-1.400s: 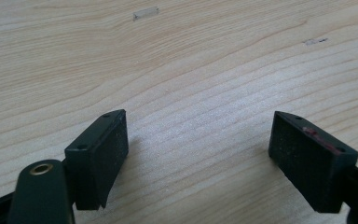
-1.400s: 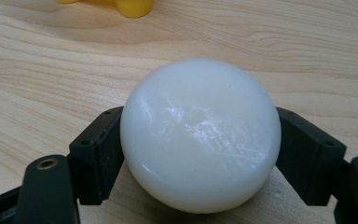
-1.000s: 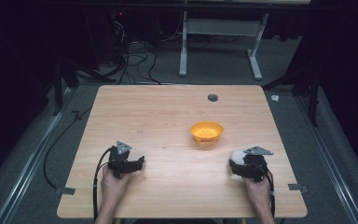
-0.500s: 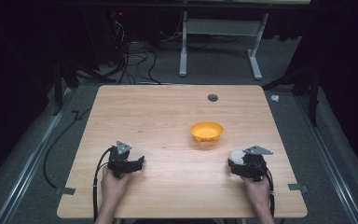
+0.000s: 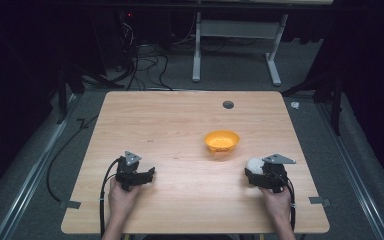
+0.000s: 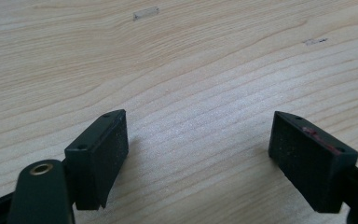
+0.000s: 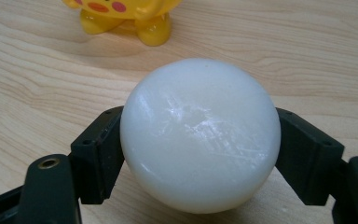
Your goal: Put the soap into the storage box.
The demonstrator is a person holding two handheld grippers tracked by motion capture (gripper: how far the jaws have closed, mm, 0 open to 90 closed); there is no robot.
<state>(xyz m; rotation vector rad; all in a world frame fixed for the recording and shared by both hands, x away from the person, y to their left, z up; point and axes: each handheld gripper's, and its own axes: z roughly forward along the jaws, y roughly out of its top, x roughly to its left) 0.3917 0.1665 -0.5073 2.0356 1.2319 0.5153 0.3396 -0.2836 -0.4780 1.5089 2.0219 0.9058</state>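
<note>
Since the white ball [image 7: 200,135], just on your side of the yellow bowl [image 5: 222,141], looks smooth, hard and slippery, keep your right gripper [image 7: 200,154] clamped across its widest part, while your left gripper [image 6: 200,154], well apart from the bowl, gapes empty.

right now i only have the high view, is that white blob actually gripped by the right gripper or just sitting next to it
Observer: Gripped. In the right gripper view the white ball sits between both jaws of the right gripper, pads pressed on its sides.
Operator: what's the yellow dish up close
Observer: The yellow bowl has small feet and a cartoon face with red cheeks.
Operator: left one holding anything
Observer: No. The left gripper is open, with bare table between its jaws.
</note>
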